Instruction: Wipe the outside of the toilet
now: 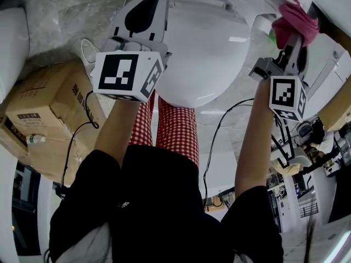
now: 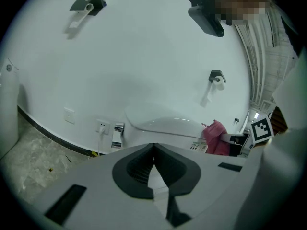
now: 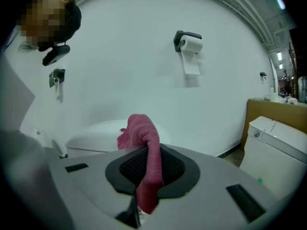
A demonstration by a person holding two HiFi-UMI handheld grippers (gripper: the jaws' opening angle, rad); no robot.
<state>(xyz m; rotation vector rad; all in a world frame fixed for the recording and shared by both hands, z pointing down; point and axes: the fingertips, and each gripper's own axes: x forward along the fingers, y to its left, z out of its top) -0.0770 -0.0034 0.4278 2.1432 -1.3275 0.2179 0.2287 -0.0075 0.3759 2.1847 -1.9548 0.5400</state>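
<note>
Toilet (image 3: 96, 135) stands behind right gripper (image 3: 151, 166) clamping pink cloth (image 3: 140, 131).

The person wears a black short-sleeved top (image 1: 164, 201) and red-and-white checked trousers (image 1: 176, 126). The left gripper (image 1: 156, 0) and right gripper (image 1: 294, 38) are pale grey, each with a black-and-white marker cube (image 1: 127, 75).

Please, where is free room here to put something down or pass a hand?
Bare: the toilet lid between left gripper and right gripper with its pink cloth; the marble floor between lid and cardboard box. Crowded: cables and small items on the right.
</note>
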